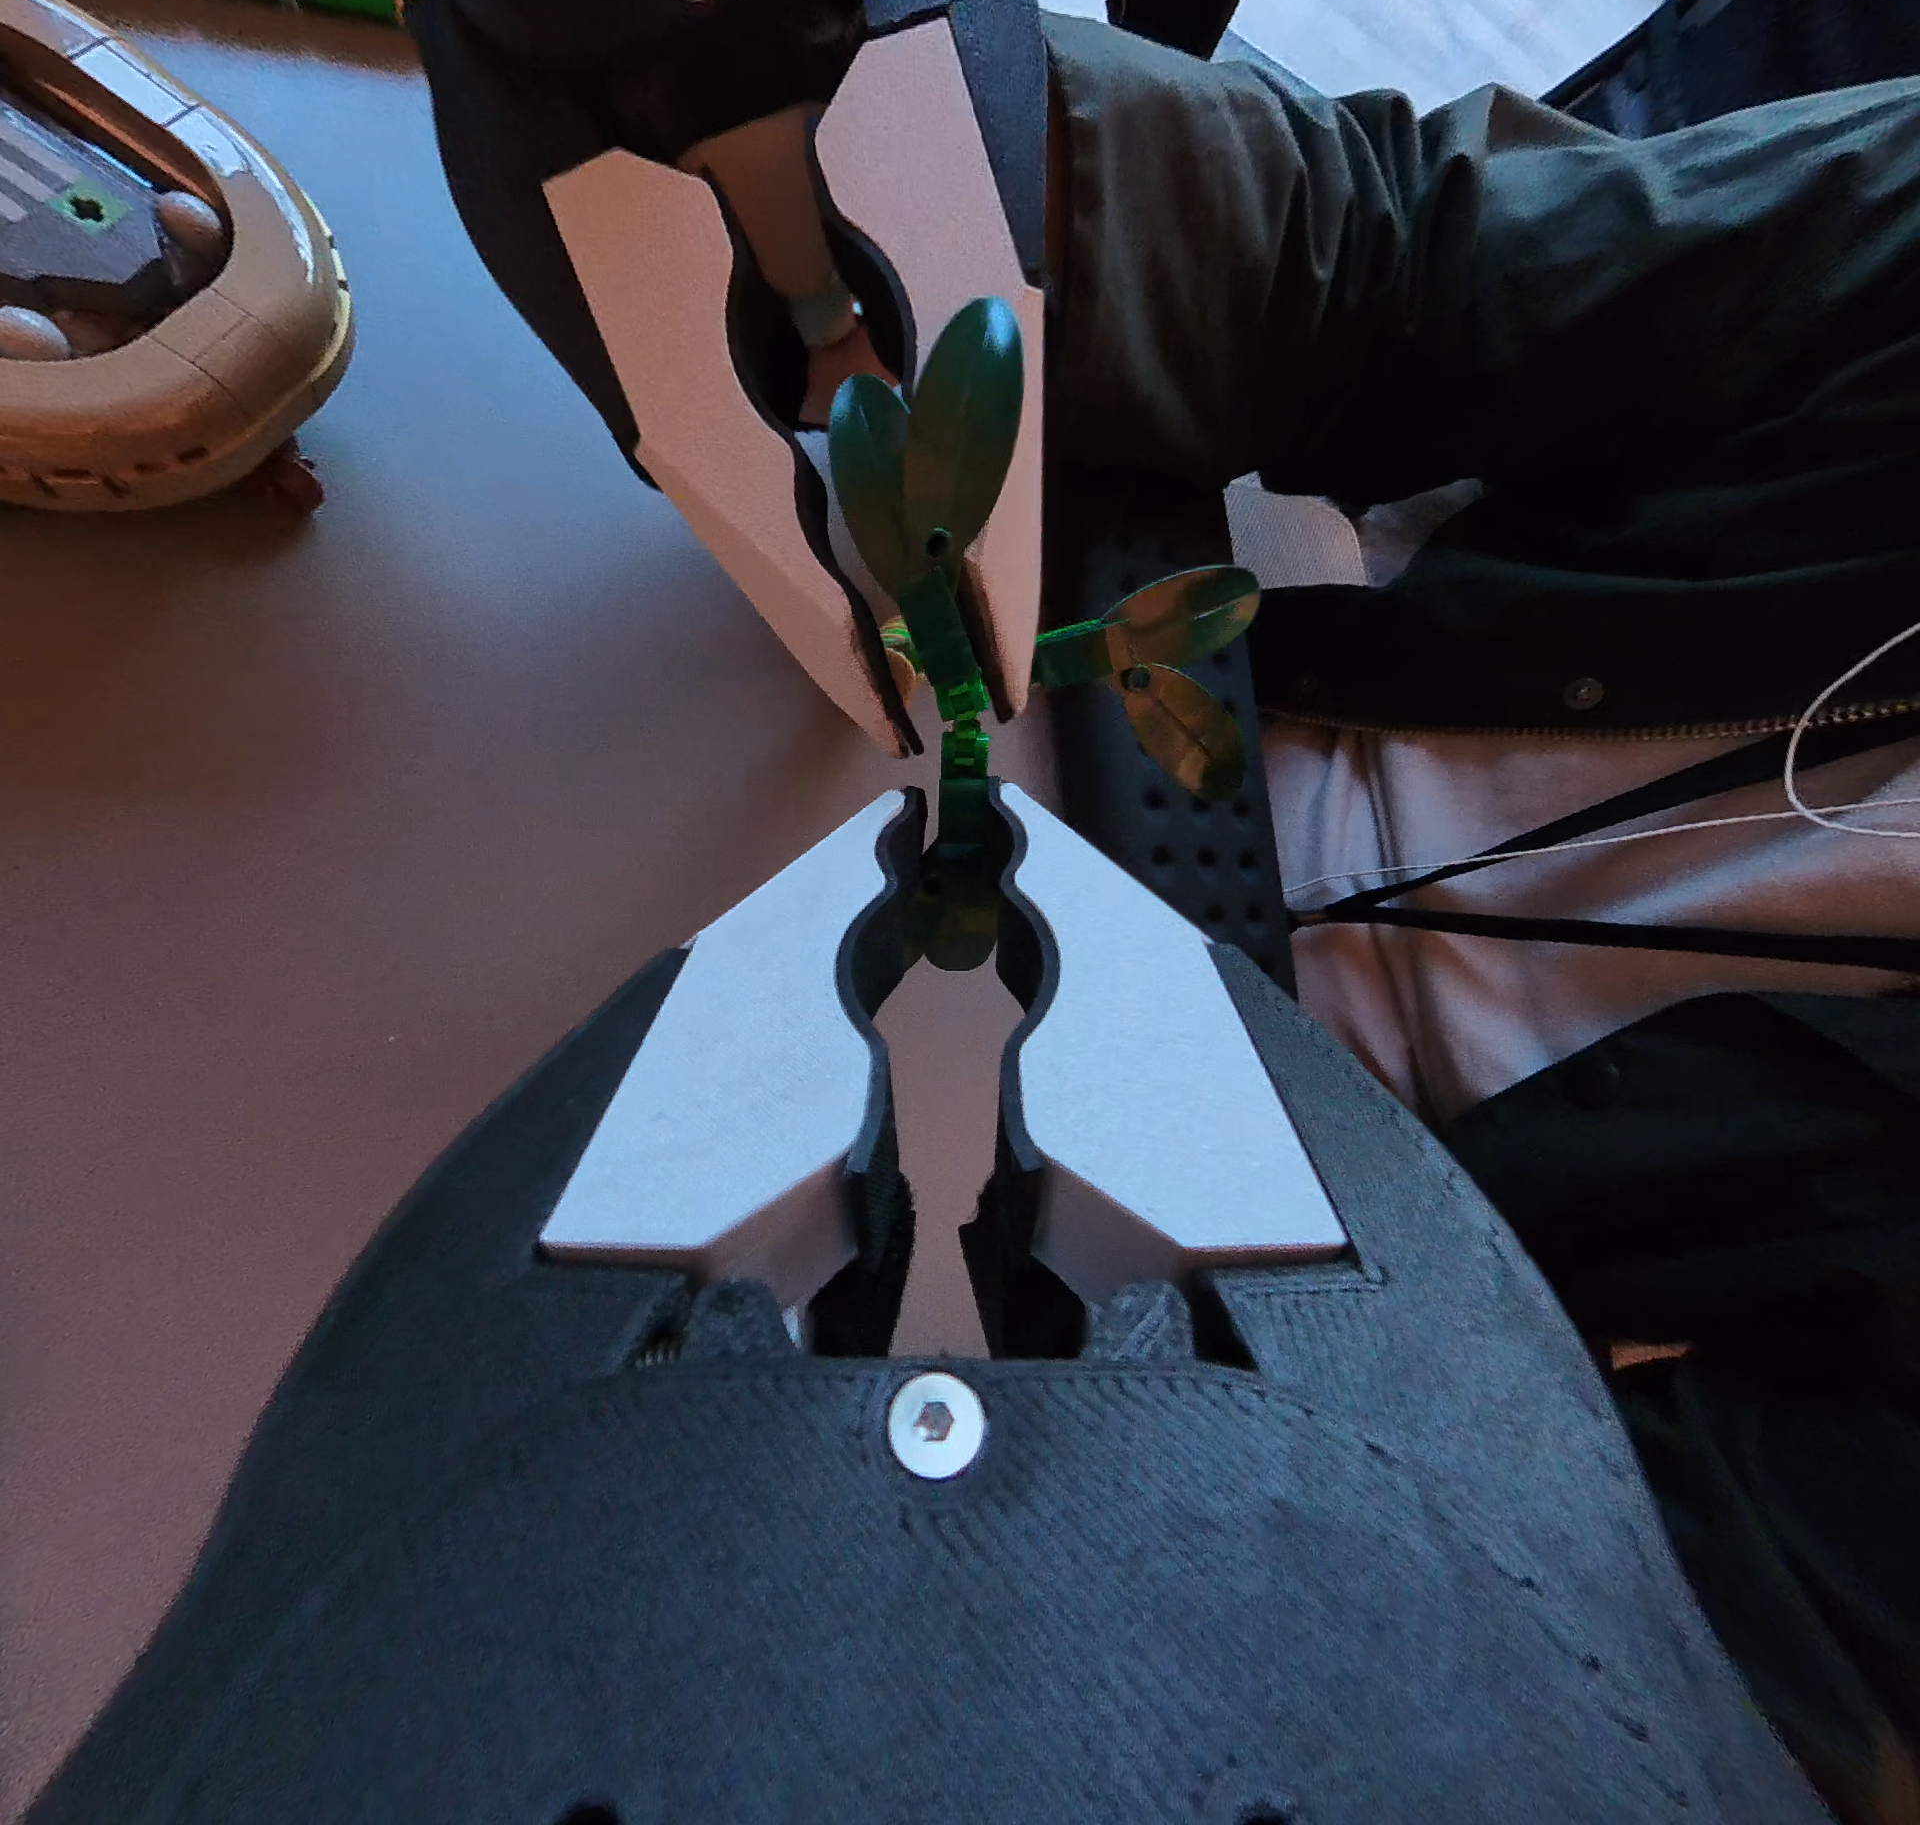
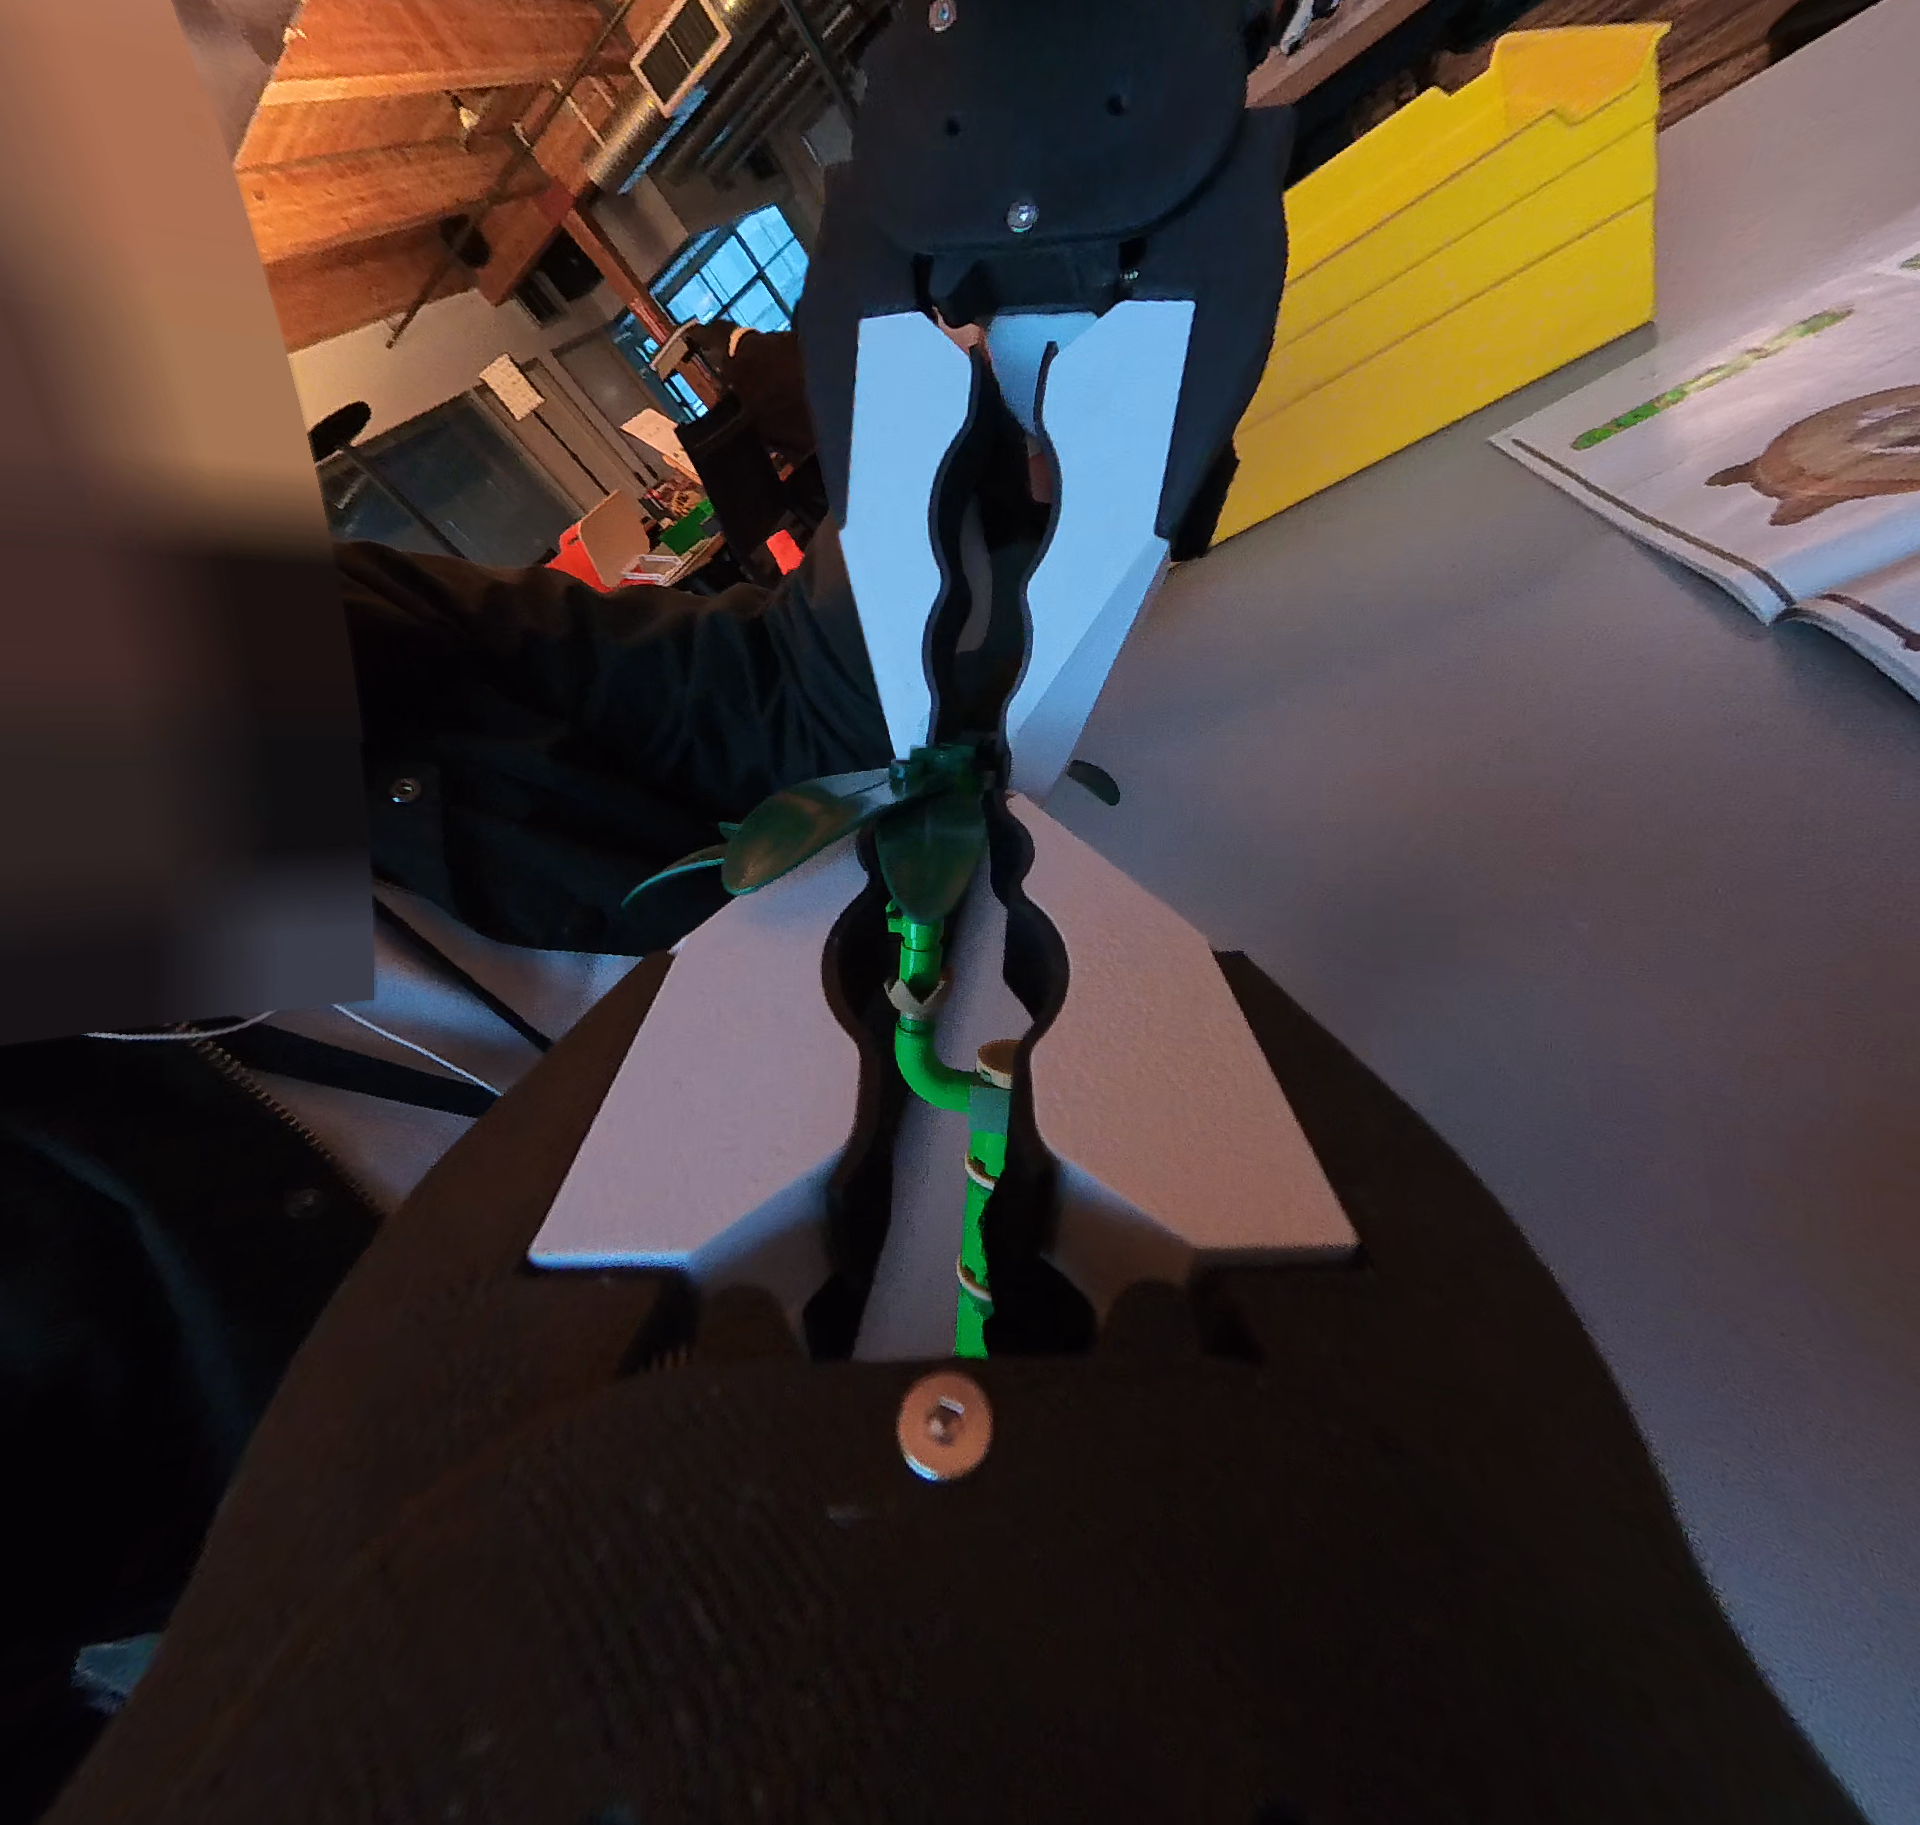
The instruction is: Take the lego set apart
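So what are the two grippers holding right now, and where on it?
Both hold one green lego stem: the left gripper at its leafy end, the right gripper farther along the stem, tip to tip.

Tip to tip, the left tongs (image 1: 958,801) and right tongs (image 1: 961,715) leave no room between them; a green brick stem with dark leaves (image 1: 961,726) fills that gap. At nine o'clock of the left wrist view the brown desk (image 1: 416,788) lies open up to a tan oval brick model (image 1: 239,362) at ten o'clock. At three o'clock a person's dark jacket sleeve (image 1: 1455,300) blocks passage. In the right wrist view, a yellow plastic bin (image 2: 1455,258) at one o'clock and an open printed booklet (image 2: 1756,487) at two o'clock border bare desk.
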Tool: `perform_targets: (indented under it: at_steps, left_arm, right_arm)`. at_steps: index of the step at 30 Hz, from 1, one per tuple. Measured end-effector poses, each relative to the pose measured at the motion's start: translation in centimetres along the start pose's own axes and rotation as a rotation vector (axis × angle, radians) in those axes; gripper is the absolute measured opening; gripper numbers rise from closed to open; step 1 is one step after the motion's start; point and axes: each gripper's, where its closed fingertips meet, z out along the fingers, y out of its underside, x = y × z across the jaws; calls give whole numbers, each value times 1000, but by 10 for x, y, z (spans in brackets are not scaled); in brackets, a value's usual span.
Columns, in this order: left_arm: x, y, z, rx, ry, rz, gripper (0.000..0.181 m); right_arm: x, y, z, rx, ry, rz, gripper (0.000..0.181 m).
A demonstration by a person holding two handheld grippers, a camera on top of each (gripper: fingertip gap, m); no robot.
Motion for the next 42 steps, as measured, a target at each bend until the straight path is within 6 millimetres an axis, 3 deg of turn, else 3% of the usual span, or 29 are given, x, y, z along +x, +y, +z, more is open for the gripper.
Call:
perform_targets:
  at_steps: [5, 14, 23, 29, 37, 42]
  left_arm:
    - [-2, 5, 1, -41, -44, 28, 8]
    - [-5, 2, 0, 1, -9, -13, 8]
    - [0, 1, -1, -9, -5, -9, 8]
    - [18, -9, -5, 68, 143, -48, 7]
    - [30, -4, -4, 55, 277, -114, 7]
    - [22, -3, -4, 50, 217, -103, 7]
  right_arm:
    - [3, 4, 4, -13, -3, 28, 12]
    - [3, 1, 1, -38, 72, -92, 6]
    - [-2, 3, 3, -23, 10, -47, 6]
    - [-17, 2, 4, -48, -3, -191, 6]
    - [-27, 7, 11, -82, -22, -269, 6]
    - [-19, 7, 8, -90, 19, -222, 6]
